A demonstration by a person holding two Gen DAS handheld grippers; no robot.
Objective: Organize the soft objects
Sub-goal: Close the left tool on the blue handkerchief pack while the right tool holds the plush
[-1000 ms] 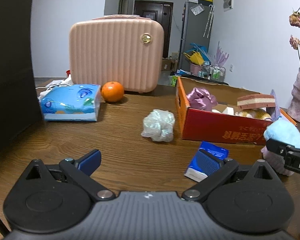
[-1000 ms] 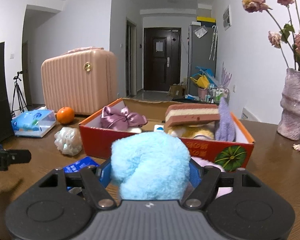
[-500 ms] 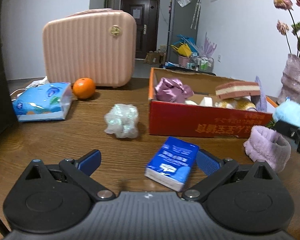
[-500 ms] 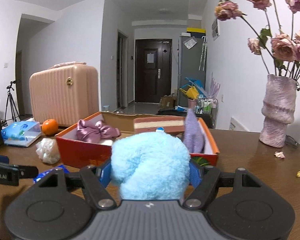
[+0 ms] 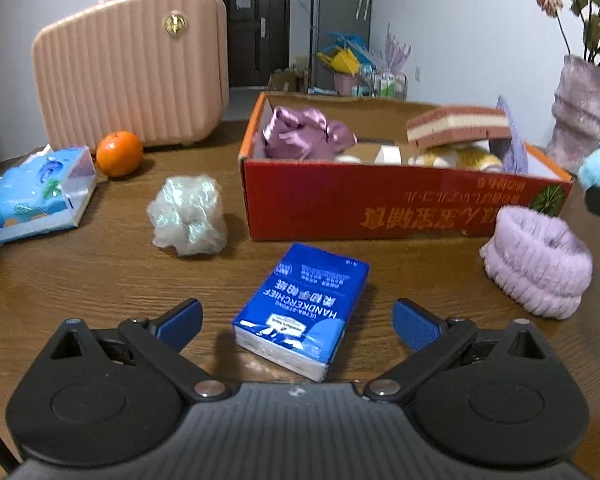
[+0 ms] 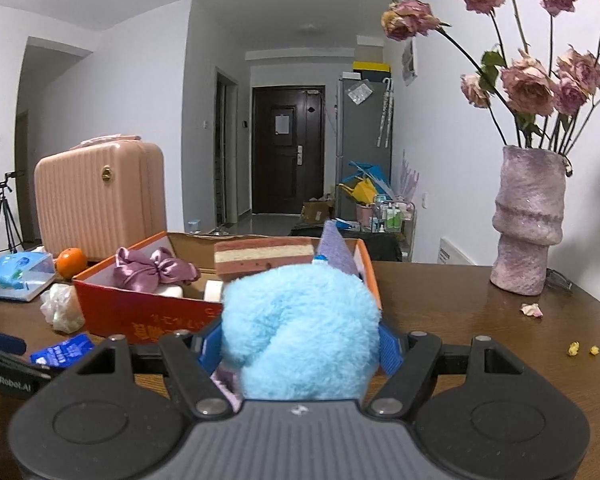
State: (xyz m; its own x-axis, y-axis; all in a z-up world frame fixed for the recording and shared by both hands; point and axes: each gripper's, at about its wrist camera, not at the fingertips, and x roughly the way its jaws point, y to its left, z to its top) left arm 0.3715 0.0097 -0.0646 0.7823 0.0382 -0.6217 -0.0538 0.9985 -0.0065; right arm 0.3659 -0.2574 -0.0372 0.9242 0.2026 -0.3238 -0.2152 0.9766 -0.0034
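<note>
The blue plush ball [image 6: 300,332] is squeezed between the blue pads of your right hand-held gripper [image 6: 300,344], jaws roughly halfway in and pressing on the fluff from both sides, so it's off the counter [image 6: 460,312] and filling most of that camera's view. Right behind it sits the red cardboard box [image 6: 140,312], with the far right corner of the box just past the plush. Inside the box you've got a purple satin bow [image 6: 152,272] on the left, a pink layered sponge [image 6: 264,256] propped across the middle, and a lilac cloth [image 6: 336,250] standing up at the right end.

Your left hand-held gripper [image 5: 298,322] is wide open and holding nothing. The blue tissue pack [image 5: 304,308] lies flat on the counter right between its fingers, a bit closer to the right one, and neither pad touches it. Ahead and to the left of that gripper there's a crumpled clear plastic bag [image 5: 188,214], and further left a light blue pack of wipes [image 5: 36,194] with an orange [image 5: 119,153] just behind it, next to the pink suitcase [image 5: 132,64]. Off to the right of the left gripper is a fuzzy lilac headband [image 5: 540,268], sitting on the counter just in front of the box's near corner. At the very right edge of the left camera's view you can spot a bit of the blue plush and the dark finger of your other gripper.

Way off to the right of your right gripper stands a purple vase [image 6: 530,220] with dried roses [image 6: 532,84], well apart from the box.
</note>
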